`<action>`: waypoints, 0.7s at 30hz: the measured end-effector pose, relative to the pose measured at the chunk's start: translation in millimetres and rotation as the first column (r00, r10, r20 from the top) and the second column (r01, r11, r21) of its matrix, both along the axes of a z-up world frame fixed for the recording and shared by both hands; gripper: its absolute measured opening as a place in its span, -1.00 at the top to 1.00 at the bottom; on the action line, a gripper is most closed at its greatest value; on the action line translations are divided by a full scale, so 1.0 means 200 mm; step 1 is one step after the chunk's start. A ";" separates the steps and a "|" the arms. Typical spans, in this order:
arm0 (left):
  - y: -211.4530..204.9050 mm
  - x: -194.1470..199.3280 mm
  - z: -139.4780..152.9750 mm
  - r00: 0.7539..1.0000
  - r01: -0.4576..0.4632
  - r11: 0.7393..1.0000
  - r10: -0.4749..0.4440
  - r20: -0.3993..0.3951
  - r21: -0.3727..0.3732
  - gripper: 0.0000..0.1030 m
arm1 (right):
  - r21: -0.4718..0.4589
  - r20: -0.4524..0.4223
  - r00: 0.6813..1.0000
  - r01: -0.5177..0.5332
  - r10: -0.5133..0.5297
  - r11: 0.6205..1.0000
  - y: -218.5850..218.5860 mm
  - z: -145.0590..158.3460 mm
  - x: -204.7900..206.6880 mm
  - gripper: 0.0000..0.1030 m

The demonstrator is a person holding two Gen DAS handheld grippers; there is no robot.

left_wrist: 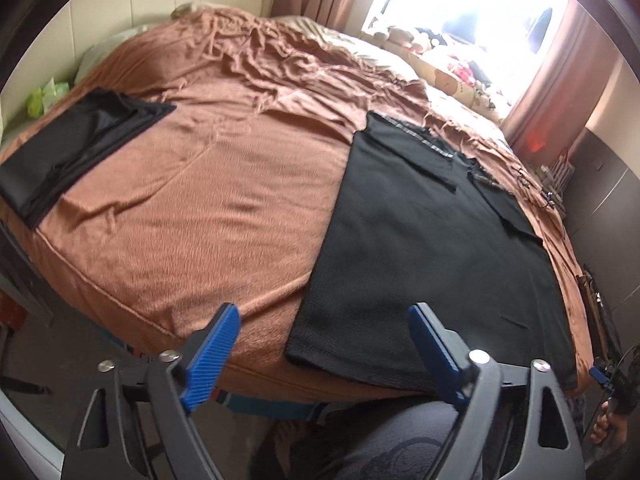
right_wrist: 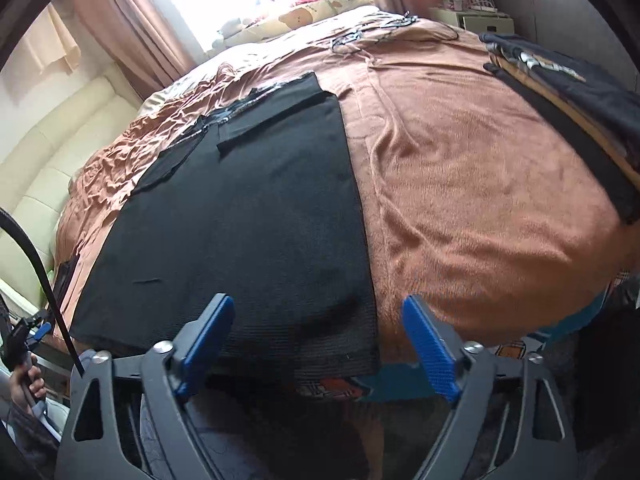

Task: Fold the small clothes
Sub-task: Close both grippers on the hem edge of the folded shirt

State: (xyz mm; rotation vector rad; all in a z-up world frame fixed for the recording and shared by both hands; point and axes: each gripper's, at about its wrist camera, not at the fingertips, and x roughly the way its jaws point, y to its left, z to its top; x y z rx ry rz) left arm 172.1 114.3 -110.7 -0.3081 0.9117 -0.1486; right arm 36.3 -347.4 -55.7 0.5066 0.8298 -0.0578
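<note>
A black garment (left_wrist: 424, 248) lies flat on the brown blanket (left_wrist: 208, 200), partly folded lengthwise, its hem at the bed's near edge. It also shows in the right wrist view (right_wrist: 248, 216). My left gripper (left_wrist: 324, 320) is open and empty, held above the hem's left corner. My right gripper (right_wrist: 318, 312) is open and empty, above the hem's right corner. In the left wrist view the right gripper (left_wrist: 604, 376) shows at the far right edge.
A folded black garment (left_wrist: 76, 148) lies at the bed's left. A pile of dark clothes (right_wrist: 576, 92) lies at the bed's right. Cables (right_wrist: 376, 28) and a patterned quilt (right_wrist: 316, 12) lie near the window. A cream headboard (left_wrist: 160, 4) stands at the far left.
</note>
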 end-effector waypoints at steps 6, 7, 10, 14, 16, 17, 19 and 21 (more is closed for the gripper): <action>0.06 0.03 -0.13 0.997 -0.031 0.997 0.026 -0.079 -0.068 -0.27 | 0.059 -0.018 1.000 -0.005 0.006 0.998 -0.01 -0.09 0.01 -0.30; 0.07 0.03 -0.15 0.995 -0.041 0.996 0.033 -0.095 -0.084 -0.17 | 0.064 -0.022 1.000 -0.005 0.006 0.998 -0.01 -0.10 0.01 -0.24; 0.09 0.04 -0.20 0.991 -0.051 0.989 0.032 -0.129 -0.141 0.00 | 0.095 -0.031 1.000 -0.002 0.005 0.995 -0.03 -0.13 0.03 -0.13; 0.09 0.05 -0.24 0.987 -0.058 0.985 0.032 -0.158 -0.163 0.05 | 0.129 -0.031 0.999 0.024 -0.020 0.991 -0.06 -0.17 0.03 -0.13; 0.09 0.05 -0.26 0.985 -0.062 0.981 0.031 -0.168 -0.184 0.12 | 0.156 -0.029 0.999 0.026 -0.022 0.987 -0.08 -0.19 0.03 -0.10; 0.09 0.05 -0.26 0.985 -0.064 0.980 0.032 -0.169 -0.187 0.12 | 0.169 -0.028 0.999 0.025 -0.021 0.985 -0.09 -0.21 0.03 -0.03; 0.10 0.04 -0.27 0.985 -0.073 0.977 0.038 -0.170 -0.202 0.13 | 0.197 -0.024 0.999 0.029 -0.024 0.980 -0.11 -0.23 0.03 -0.01; 0.11 0.05 -0.27 0.984 -0.085 0.970 0.045 -0.174 -0.228 0.13 | 0.232 -0.014 0.999 0.031 -0.029 0.972 -0.12 -0.25 0.03 -0.01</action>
